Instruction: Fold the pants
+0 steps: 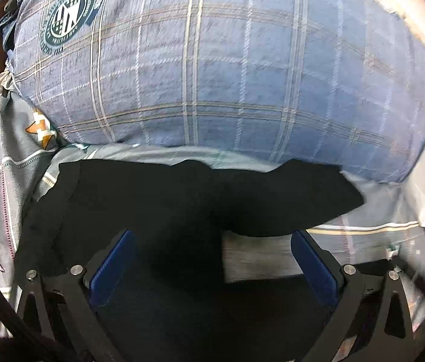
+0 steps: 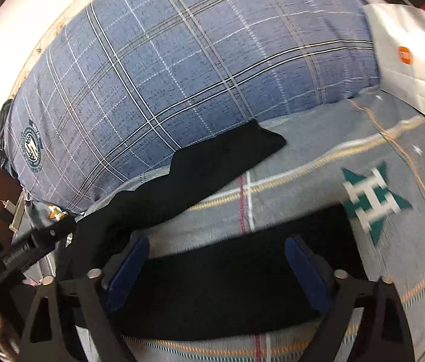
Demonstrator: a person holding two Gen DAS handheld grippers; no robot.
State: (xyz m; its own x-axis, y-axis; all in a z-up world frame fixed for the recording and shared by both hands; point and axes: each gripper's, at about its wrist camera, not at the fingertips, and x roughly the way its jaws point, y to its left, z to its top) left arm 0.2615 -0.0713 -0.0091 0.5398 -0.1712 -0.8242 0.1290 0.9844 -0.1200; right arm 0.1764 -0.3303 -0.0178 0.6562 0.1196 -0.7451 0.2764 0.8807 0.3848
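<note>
black pants spread on the bed, both claws hovering over the cloth

the pants (image 2: 200, 166) lie flat across the grey bedsheet (image 2: 318, 187), just below the blue plaid pillow (image 1: 212, 60), likely laid out for folding. the left claw (image 1: 212, 259) and the right claw (image 2: 215, 268) are both released, spread wide over dark fabric, gripping nothing.

A grey bedsheet (image 2: 318, 163) with striped lines and a teal star emblem (image 2: 374, 200) covers the bed, a large blue plaid pillow (image 1: 212, 60) lies at its head against a pale wall (image 2: 31, 9), and a white paper bag (image 2: 405, 57) sits beside it.
</note>
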